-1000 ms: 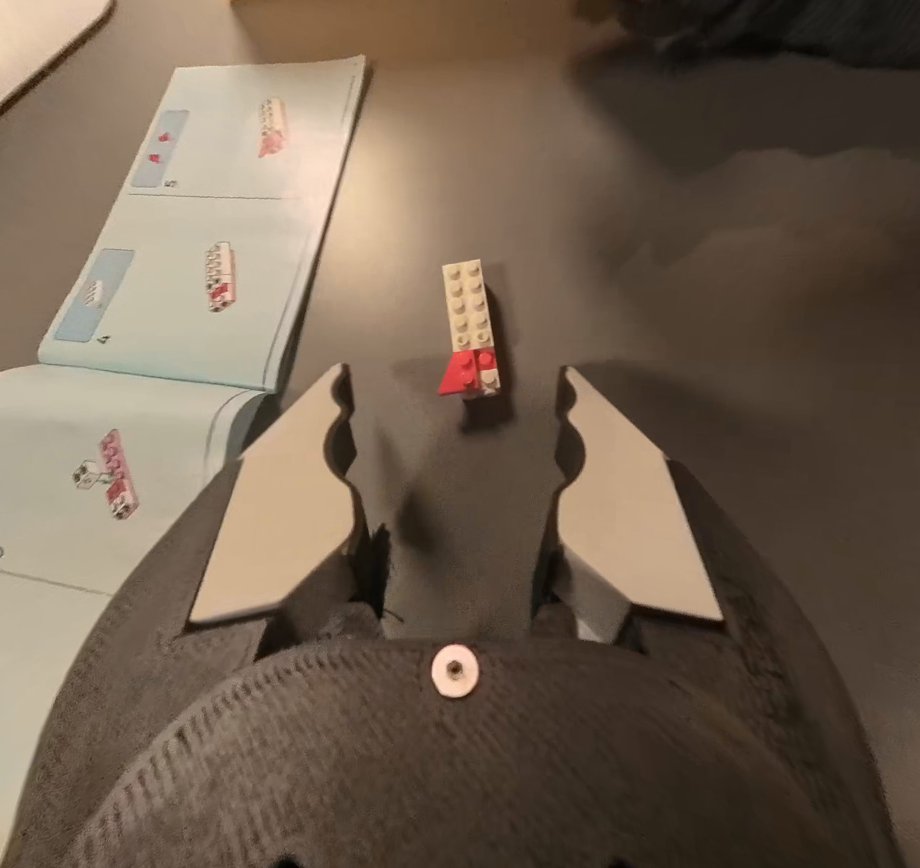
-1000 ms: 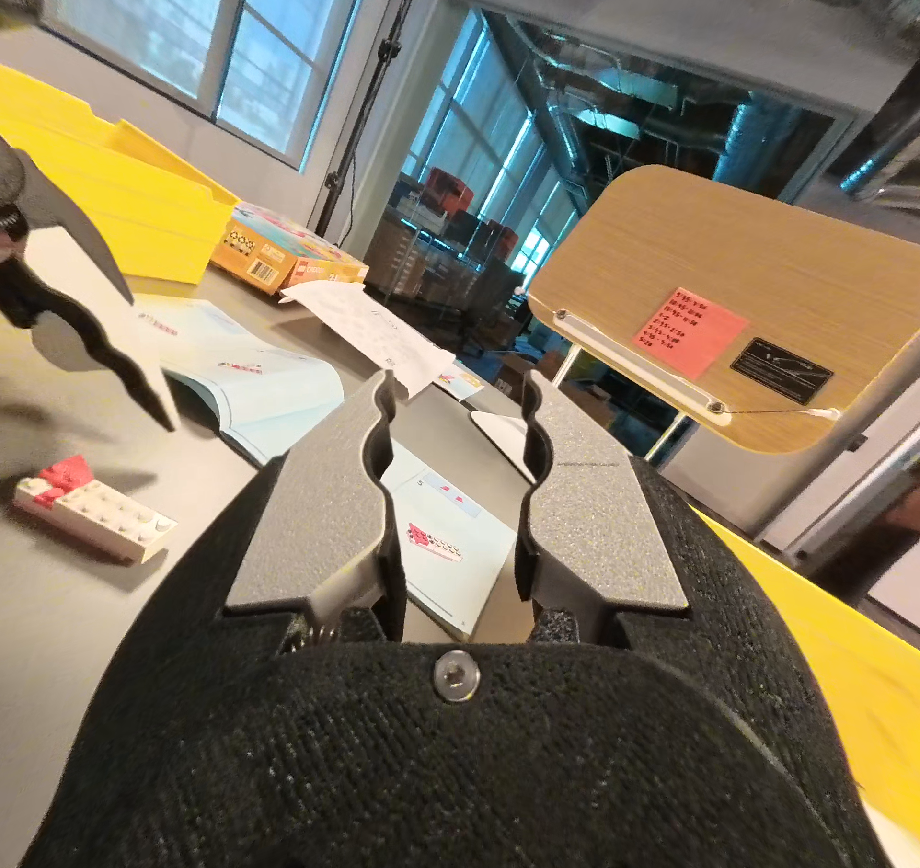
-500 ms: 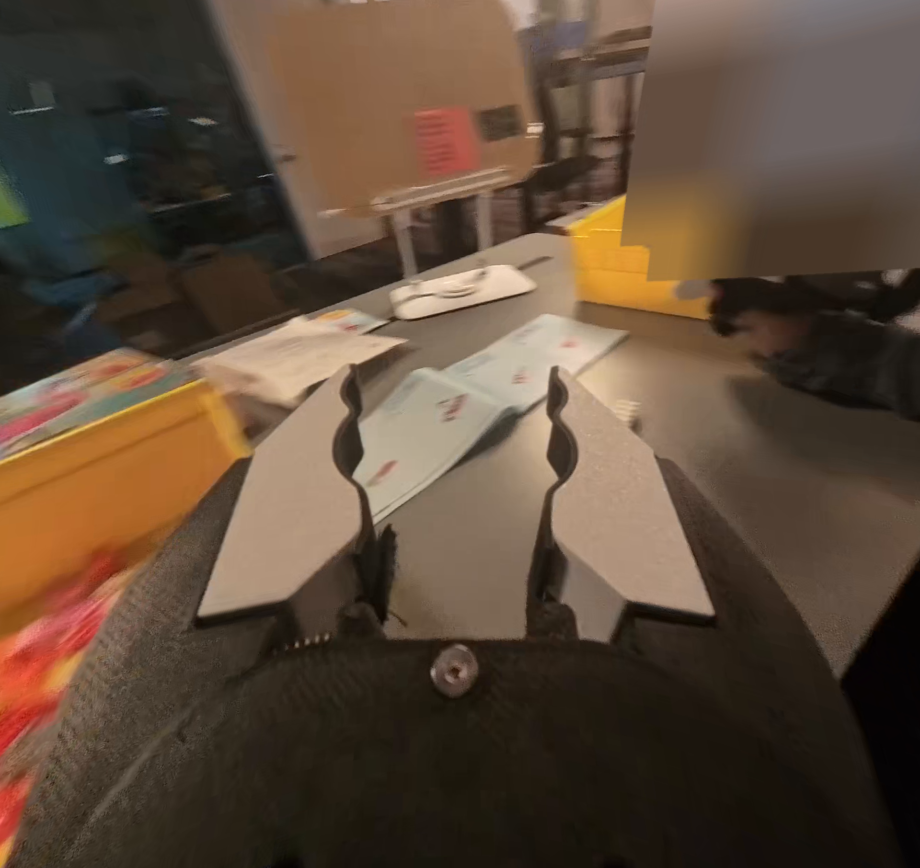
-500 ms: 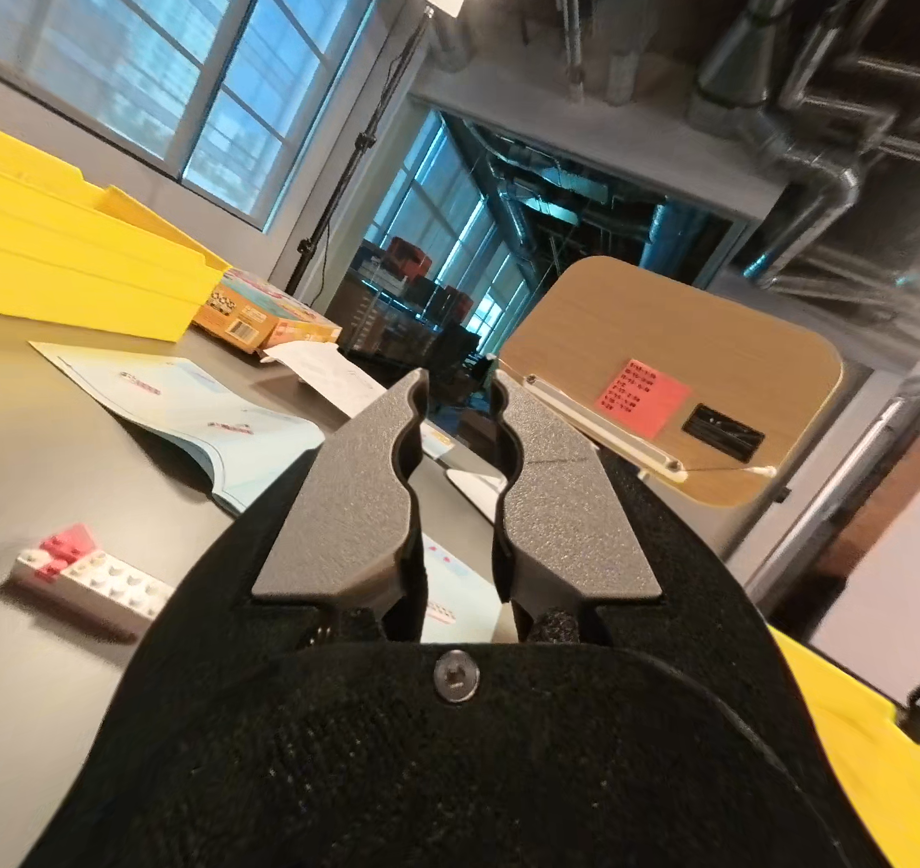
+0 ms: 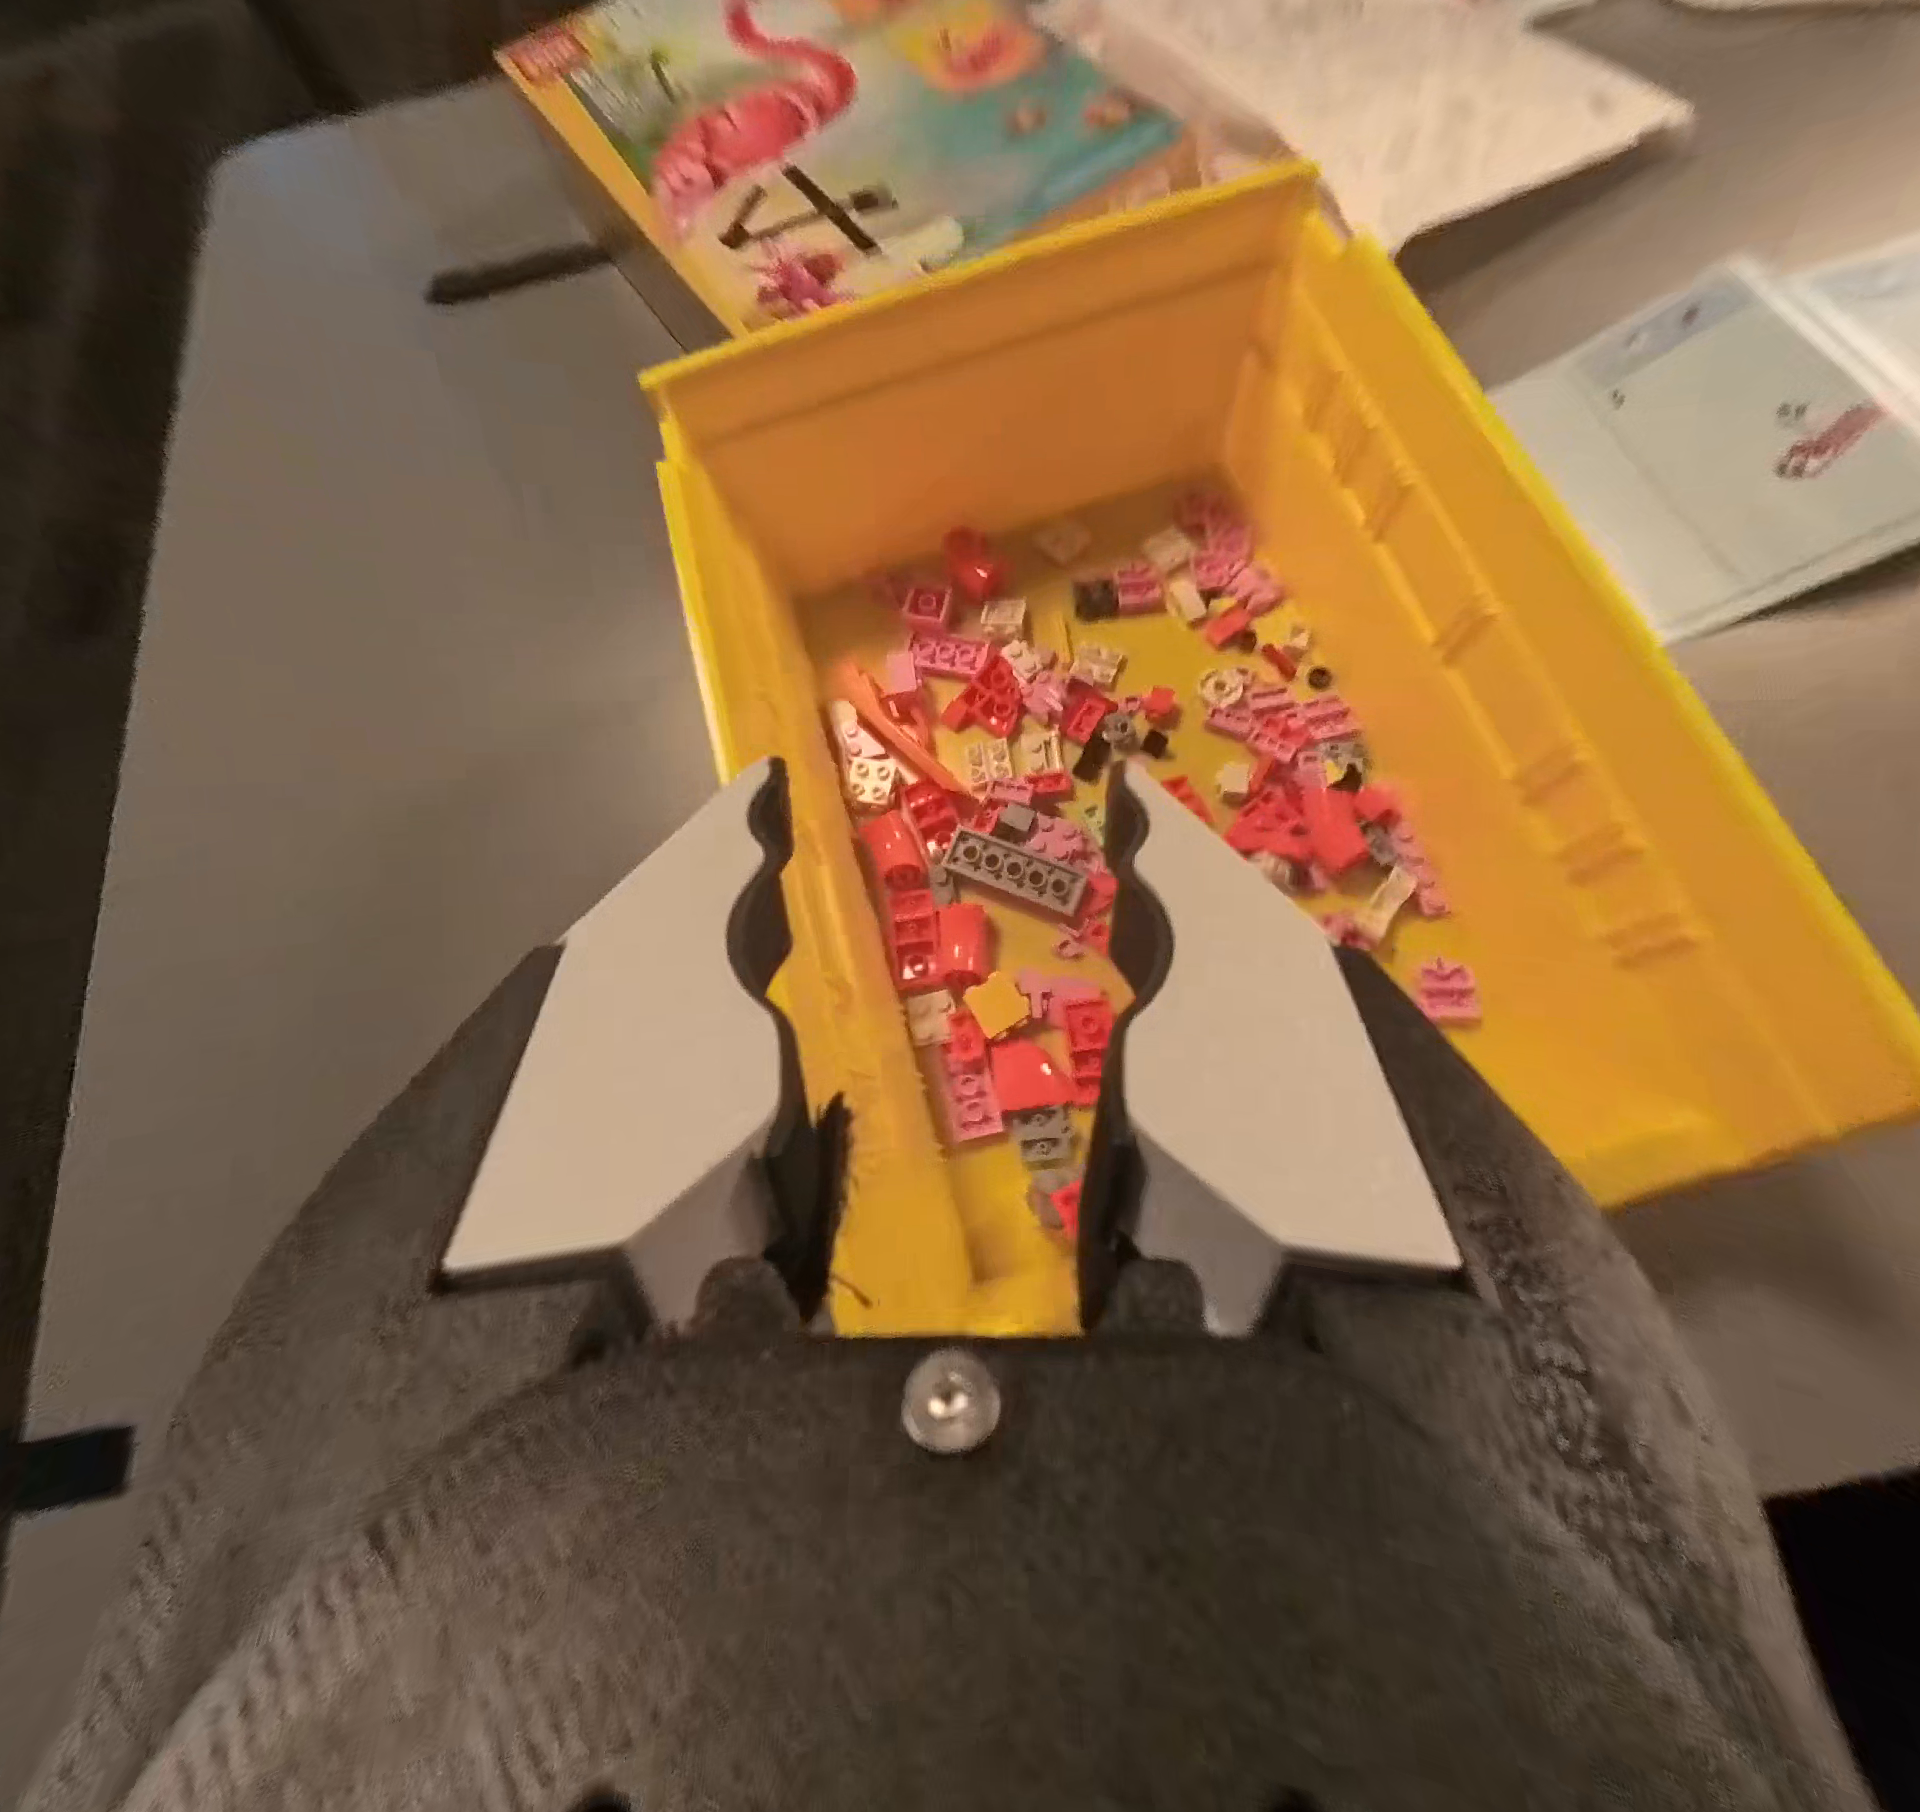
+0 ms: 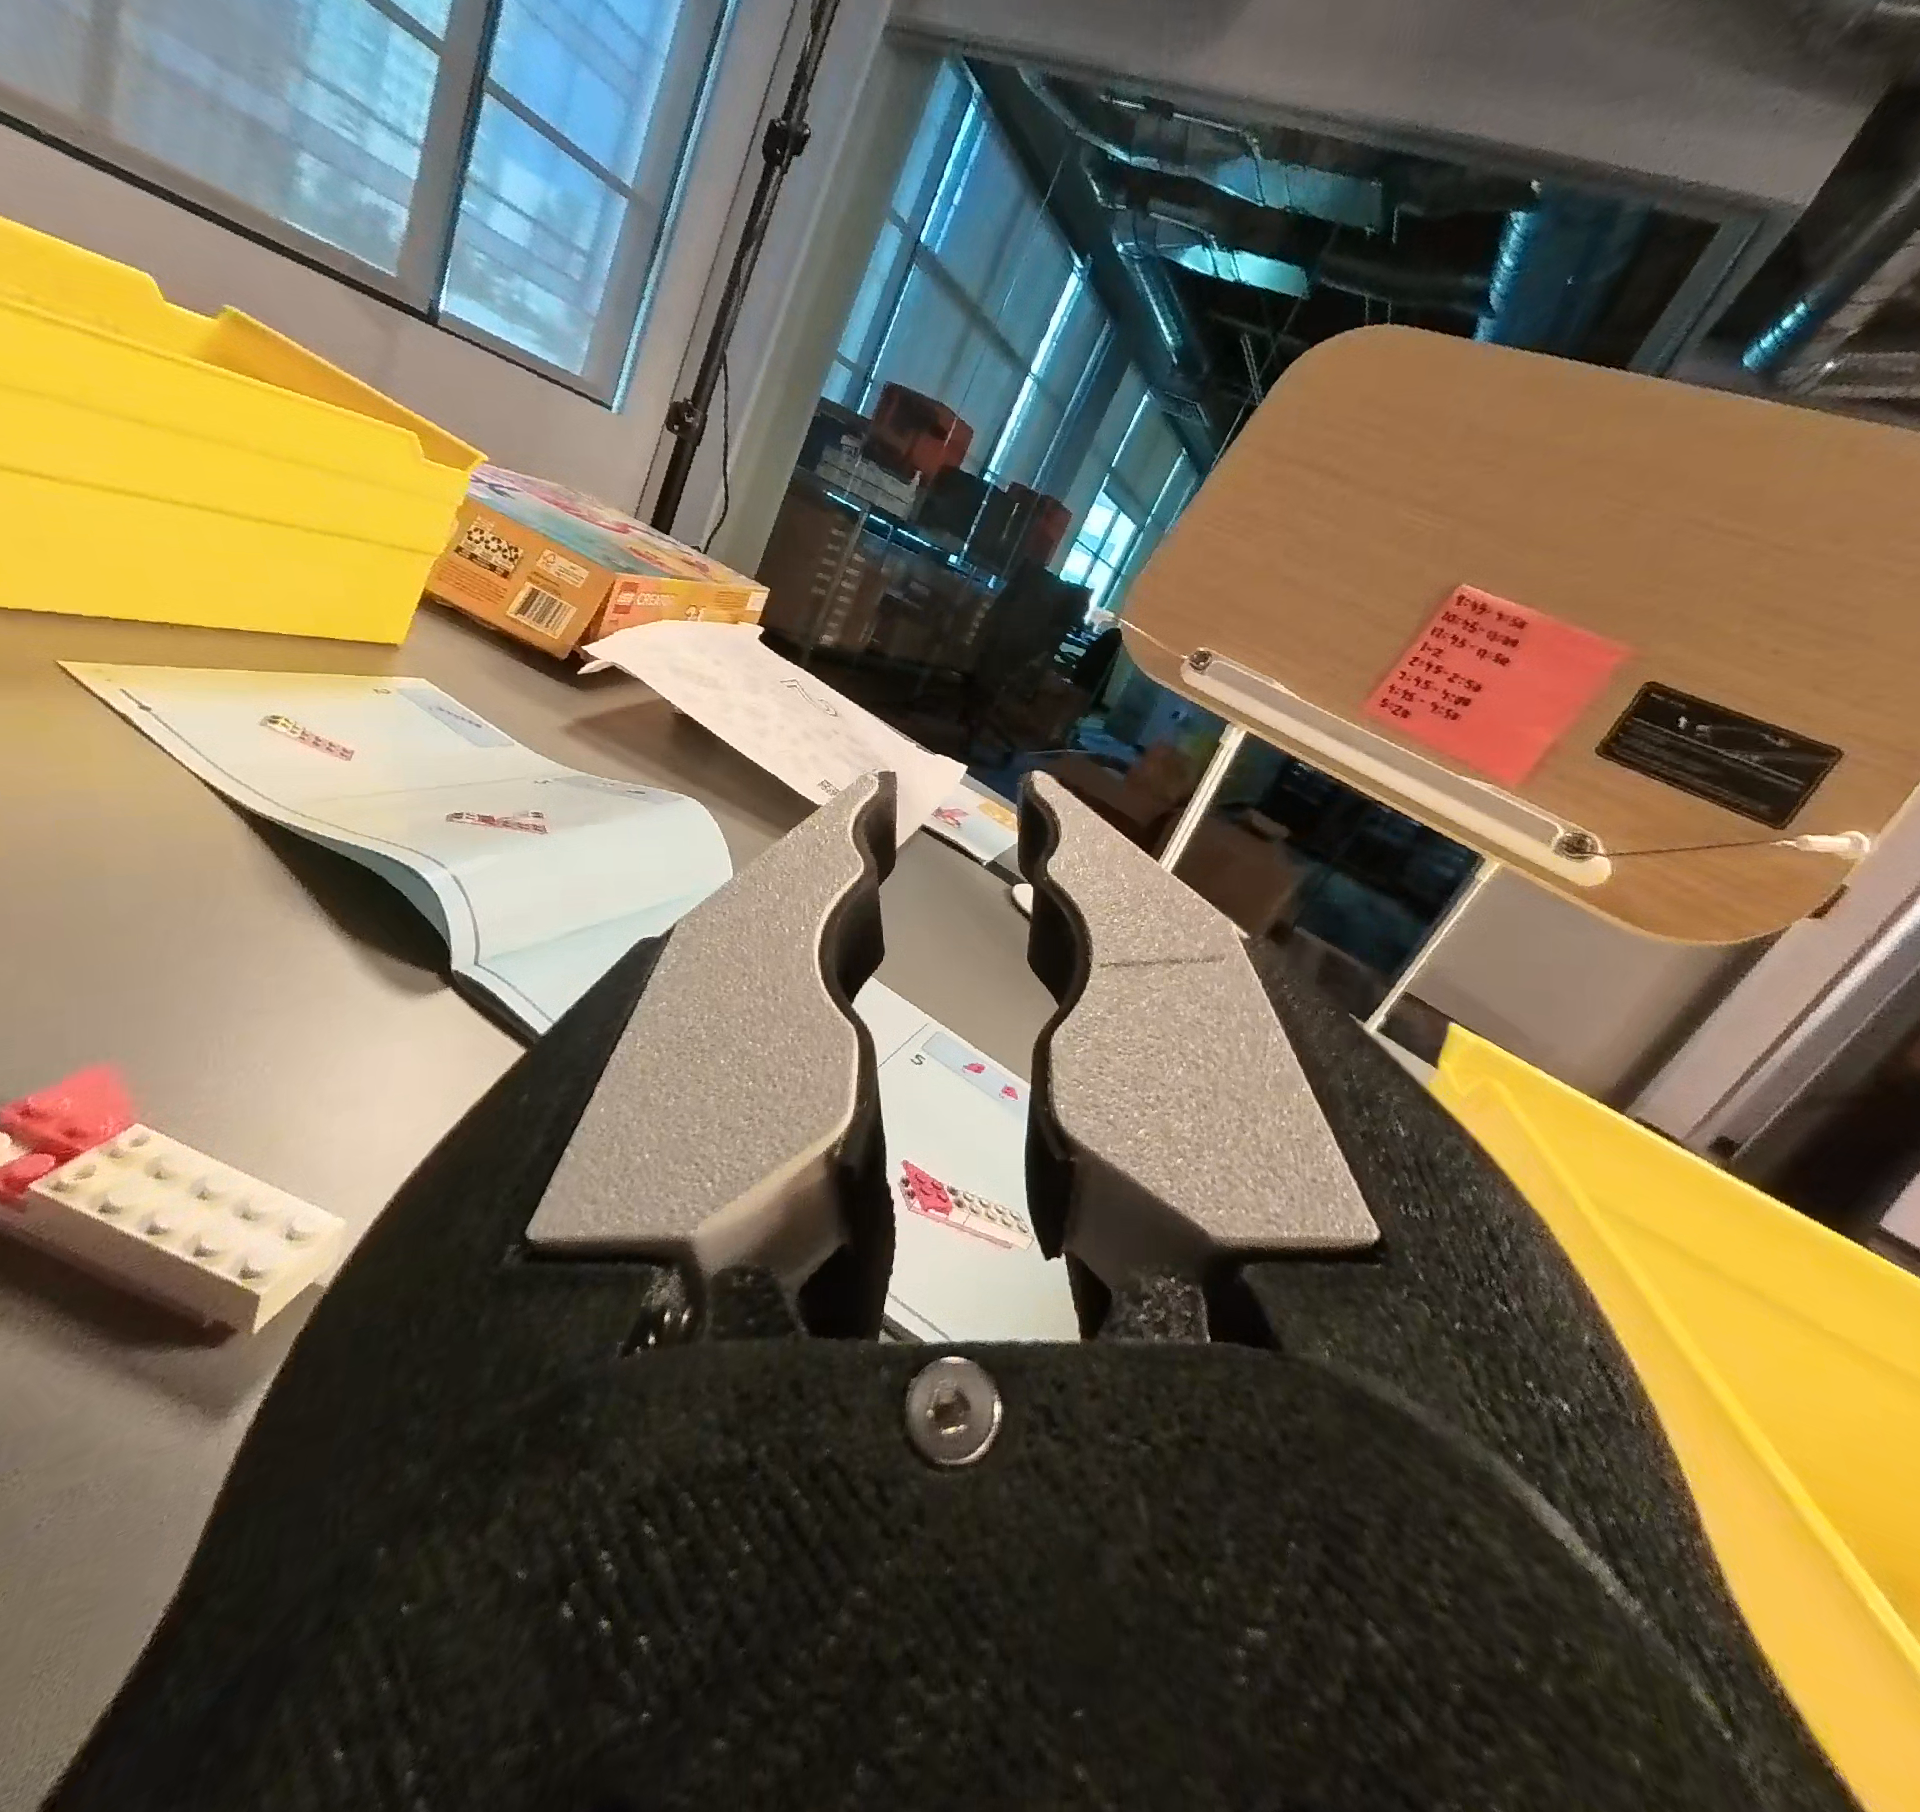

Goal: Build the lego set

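Above the yellow bin the left gripper hangs with its fingers spread wide and nothing between them. Its left finger stands over the bin's near wall, the right one over the loose bricks on the bin floor: pink, red, white, and one long grey plate that lies nearest to the tips. Behind the bin lies a colourful box, and beside it some white paper.

The right gripper rests low over the dark surface, its fingers close together but with a narrow gap, and it pinches nothing. To its left, well apart from the fingers, sits a small build of a white plate with red pieces at one end. An open booklet lies ahead of it, showing a similar build, so only the first few pieces appear to be joined; most bricks are in the bin
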The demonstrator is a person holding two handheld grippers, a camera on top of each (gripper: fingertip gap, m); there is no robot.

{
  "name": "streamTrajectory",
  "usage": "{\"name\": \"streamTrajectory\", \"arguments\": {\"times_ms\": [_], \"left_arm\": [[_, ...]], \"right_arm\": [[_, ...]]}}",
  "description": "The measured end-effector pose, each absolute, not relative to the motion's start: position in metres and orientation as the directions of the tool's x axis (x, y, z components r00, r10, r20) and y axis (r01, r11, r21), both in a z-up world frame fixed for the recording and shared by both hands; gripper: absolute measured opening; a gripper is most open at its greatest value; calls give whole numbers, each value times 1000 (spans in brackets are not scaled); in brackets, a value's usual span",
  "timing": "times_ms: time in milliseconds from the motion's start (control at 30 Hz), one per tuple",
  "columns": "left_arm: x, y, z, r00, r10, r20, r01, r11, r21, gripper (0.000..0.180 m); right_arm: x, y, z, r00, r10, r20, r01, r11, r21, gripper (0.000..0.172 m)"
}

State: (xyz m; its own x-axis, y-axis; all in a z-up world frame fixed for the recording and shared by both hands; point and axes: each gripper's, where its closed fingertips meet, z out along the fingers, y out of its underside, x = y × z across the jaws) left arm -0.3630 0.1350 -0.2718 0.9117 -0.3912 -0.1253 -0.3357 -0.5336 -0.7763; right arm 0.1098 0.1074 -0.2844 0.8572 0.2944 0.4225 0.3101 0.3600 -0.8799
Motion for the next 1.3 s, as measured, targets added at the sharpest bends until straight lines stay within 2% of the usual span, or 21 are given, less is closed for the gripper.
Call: {"name": "streamTrajectory", "arguments": {"times_ms": [100,300,400,500,633,733,800,967,1133,1300], "left_arm": [[-353,147,-288,852,-512,-110,-442,-590,-675,64],[-328,145,-311,729,-683,-54,-603,-603,-522,60],[-317,130,-326,666,-745,12,-666,-602,-440,74],[-310,119,-335,648,-753,112,-658,-628,-416,77],[-332,120,-349,677,-736,20,-691,-644,-329,67],[-323,105,-351,675,-718,167,-650,-687,-325,63],[-330,105,-355,699,-691,184,-629,-717,-301,56],[-352,92,-369,766,-630,128,-615,-776,-142,31],[-365,80,-374,803,-592,61,-591,-806,-43,21],[-372,59,-378,754,-656,44,-657,-751,65,26]], "right_arm": [[112,104,-284,856,285,432,321,363,-875,23],[118,102,-286,855,248,455,357,355,-864,23],[117,103,-288,852,254,457,362,346,-866,23],[116,104,-288,848,240,472,377,351,-857,25],[114,106,-290,841,242,484,393,344,-853,25],[113,107,-292,835,242,495,406,337,-850,24],[111,108,-293,829,242,504,416,336,-845,24],[108,108,-297,812,247,528,440,334,-834,23],[107,109,-299,804,250,539,453,329,-829,22],[105,109,-300,798,254,547,461,329,-824,22]]}}
